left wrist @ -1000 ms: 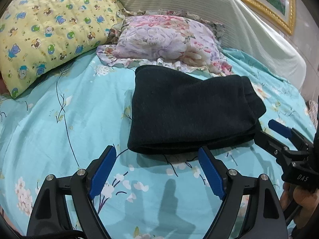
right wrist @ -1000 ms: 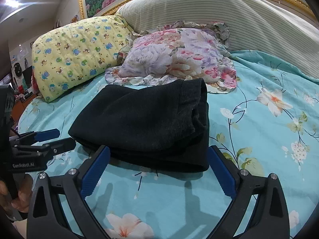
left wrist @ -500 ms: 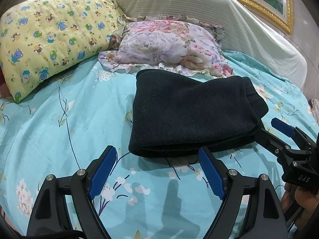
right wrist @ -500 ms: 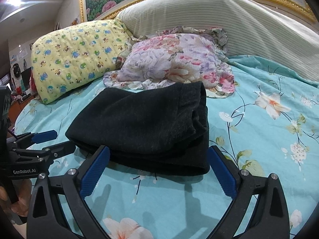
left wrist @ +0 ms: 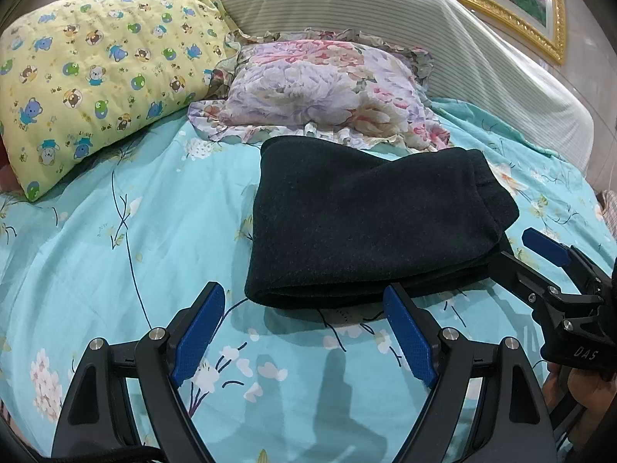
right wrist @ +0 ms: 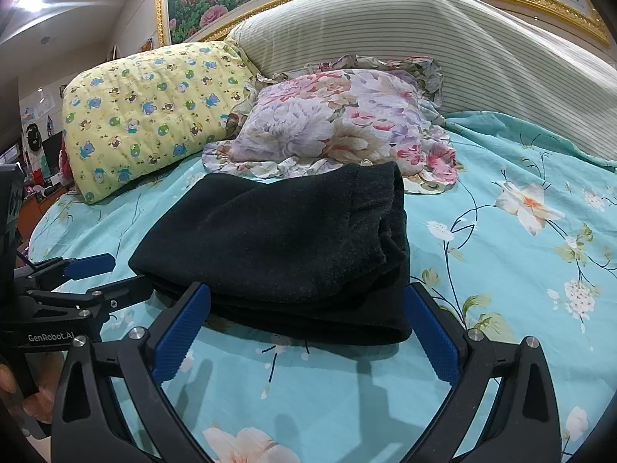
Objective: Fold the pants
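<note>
Looking at the black pants, they're already a thick folded bundle sitting mid-frame in both views, on the turquoise floral bedsheet, just in front of the flowery ruffled pillow, with the yellow bear-print pillow off at upper left. My read: the fabric looks like a soft, fuzzy knit, so light, floppy and not slippery, nothing fragile about it. It'll sag and the layers will slide apart if you pinch only the top one. If another fold is wanted, I'd take hold at the stacked edge along the lower side of the bundle, or at the cuff or waistband end on the right, and get all the layers in one bite.

Left gripper: spread wide, nothing between the blue pads, sitting at the bottom of its own view just short of the bundle's near edge, not touching as far as I can tell.

Right gripper: also wide apart and empty-handed. In its own view the pants' near edge sits between the fingertips, and in the left wrist view its tips are right up against the right end of the bundle. Actual contact is too close to call.
</note>
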{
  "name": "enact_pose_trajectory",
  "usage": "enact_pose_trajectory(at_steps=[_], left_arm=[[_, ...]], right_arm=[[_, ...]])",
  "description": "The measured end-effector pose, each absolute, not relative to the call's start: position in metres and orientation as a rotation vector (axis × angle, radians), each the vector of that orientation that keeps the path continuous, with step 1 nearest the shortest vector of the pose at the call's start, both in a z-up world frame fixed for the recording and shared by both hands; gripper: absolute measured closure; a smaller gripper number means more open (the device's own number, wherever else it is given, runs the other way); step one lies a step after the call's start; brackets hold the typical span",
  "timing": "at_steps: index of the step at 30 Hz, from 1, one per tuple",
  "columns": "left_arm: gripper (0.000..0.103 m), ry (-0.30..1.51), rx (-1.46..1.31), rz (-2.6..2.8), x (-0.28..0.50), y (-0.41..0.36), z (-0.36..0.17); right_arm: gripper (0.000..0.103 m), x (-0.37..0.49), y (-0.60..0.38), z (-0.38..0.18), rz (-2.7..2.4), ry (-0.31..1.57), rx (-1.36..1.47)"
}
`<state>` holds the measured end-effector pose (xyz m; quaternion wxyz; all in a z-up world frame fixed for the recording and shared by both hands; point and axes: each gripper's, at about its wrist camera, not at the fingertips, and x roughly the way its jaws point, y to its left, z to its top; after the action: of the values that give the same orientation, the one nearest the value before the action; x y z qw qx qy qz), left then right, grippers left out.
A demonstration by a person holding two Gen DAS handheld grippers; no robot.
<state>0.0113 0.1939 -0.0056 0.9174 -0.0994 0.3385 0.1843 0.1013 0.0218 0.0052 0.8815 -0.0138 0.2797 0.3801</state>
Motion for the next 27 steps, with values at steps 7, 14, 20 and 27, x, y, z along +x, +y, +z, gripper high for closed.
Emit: enact_pose_trajectory(at_steps=[7, 14, 20, 27], left_arm=[[0.018, 0.693, -0.202, 0.382, 0.0122, 0.1945, -0.0044], [0.018, 0.689, -0.199, 0.384, 0.0131, 0.1952, -0.0031], [0.018, 0.686, -0.197, 0.388, 0.0125, 0.1956, -0.0024], [0.018, 0.683, -0.195, 0.392, 0.0114, 0.1957, -0.0024]], right_arm=[[0.003, 0.1008, 0.023, 0.0056, 0.792, 0.581, -0.028], [0.002, 0.1011, 0.023, 0.0058, 0.793, 0.581, -0.028], [0.002, 0.1011, 0.0233, 0.006, 0.795, 0.581, -0.027], [0.002, 0.1004, 0.0249, 0.0072, 0.795, 0.579, -0.027]])
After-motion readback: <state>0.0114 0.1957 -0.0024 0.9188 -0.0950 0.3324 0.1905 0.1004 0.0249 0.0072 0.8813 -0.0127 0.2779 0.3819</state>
